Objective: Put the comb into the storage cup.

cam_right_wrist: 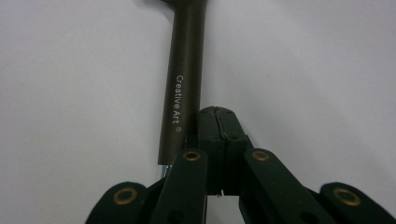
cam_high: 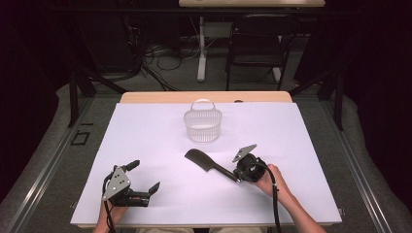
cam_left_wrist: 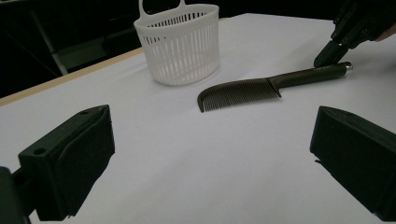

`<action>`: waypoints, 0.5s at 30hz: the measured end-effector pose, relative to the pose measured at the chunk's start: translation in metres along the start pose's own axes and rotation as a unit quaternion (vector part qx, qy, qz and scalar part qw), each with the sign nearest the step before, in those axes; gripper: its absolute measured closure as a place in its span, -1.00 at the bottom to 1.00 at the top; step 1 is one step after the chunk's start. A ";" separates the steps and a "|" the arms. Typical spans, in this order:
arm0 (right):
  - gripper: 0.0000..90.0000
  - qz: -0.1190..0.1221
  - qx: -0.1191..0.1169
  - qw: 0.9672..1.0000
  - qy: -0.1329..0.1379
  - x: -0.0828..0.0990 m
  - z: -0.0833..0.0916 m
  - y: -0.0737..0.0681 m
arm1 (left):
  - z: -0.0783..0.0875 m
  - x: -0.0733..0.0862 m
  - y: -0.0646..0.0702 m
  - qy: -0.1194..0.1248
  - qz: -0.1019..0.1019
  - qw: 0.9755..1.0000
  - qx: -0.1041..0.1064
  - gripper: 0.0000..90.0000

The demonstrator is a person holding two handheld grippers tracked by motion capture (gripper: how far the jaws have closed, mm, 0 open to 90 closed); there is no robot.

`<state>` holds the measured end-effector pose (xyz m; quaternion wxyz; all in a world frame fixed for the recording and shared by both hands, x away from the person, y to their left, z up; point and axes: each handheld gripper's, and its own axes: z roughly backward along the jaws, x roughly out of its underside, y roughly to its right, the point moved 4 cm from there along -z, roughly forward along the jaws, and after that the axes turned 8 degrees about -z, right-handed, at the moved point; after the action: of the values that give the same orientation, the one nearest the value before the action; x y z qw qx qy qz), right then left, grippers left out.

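The comb (cam_high: 210,165) lies flat on the white sheet (cam_high: 145,136), a little right of the table's middle and nearer than the basket (cam_high: 203,125). Its toothed head points far-left toward the basket, and its handle runs near-right. In the right gripper view the handle carries the words "Creative Art".

The right gripper (cam_high: 239,175) sits at the handle's near-right end. Its jaws are pressed together with nothing between them, and their tips rest just beside the handle, on its right in the right gripper view; whether they touch it cannot be told. A hand (cam_high: 268,180) holds this gripper from the near-right.

The white slatted basket stands upright just beyond the comb's head, apart from it, with its loop handle on the far side.

The left gripper (cam_high: 144,177) lies at the near-left, well apart from the comb, its jaws spread wide and empty.
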<state>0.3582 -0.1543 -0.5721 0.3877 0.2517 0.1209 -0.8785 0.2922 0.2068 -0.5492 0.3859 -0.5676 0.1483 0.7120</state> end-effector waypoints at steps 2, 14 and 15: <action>1.00 0.001 0.000 1.000 0.000 0.000 0.000 0.000 | 0.000 0.000 0.000 0.001 0.001 1.000 -0.001 -1.00; 0.94 -0.004 0.003 1.000 -0.001 0.000 0.001 0.001 | 0.000 0.000 -0.001 0.002 0.004 1.000 -0.002 -1.00; 0.87 -0.008 0.006 1.000 0.001 0.000 0.003 0.003 | 0.000 0.000 0.000 0.002 0.004 1.000 -0.001 -1.00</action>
<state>0.3593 -0.1570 -0.5696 0.3789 0.2537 0.1183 -0.8821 0.2924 0.2072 -0.5492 0.3816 -0.5690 0.1507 0.7127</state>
